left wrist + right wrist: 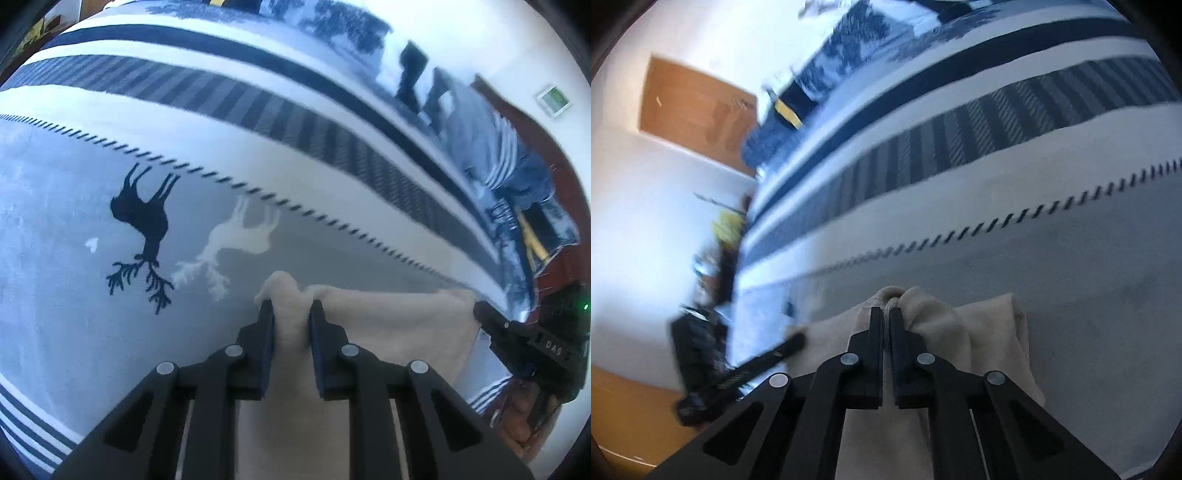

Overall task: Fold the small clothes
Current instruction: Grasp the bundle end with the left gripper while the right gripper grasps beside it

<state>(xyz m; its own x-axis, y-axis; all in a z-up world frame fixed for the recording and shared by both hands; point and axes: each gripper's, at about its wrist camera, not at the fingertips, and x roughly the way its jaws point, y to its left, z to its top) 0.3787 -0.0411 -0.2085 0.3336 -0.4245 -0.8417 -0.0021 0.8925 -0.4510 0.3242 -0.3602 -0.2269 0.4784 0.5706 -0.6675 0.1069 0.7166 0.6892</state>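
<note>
A small cream garment (391, 325) is held up over a grey and blue striped bedspread (258, 122). My left gripper (291, 310) is shut on a bunched edge of it, cloth bulging between the jaws. My right gripper (885, 314) is shut on another edge of the same garment (960, 332), whose cloth drapes to the right of the jaws. In the left wrist view the right gripper (480, 308) shows at the garment's right corner. In the right wrist view the left gripper (798, 338) shows at the lower left, blurred.
The bedspread (1034, 229) has a dark deer figure (144, 218) and a white one (236, 240). A patterned blue pillow (424, 74) lies at the far end. A wooden door (694, 110) and white wall stand beyond the bed.
</note>
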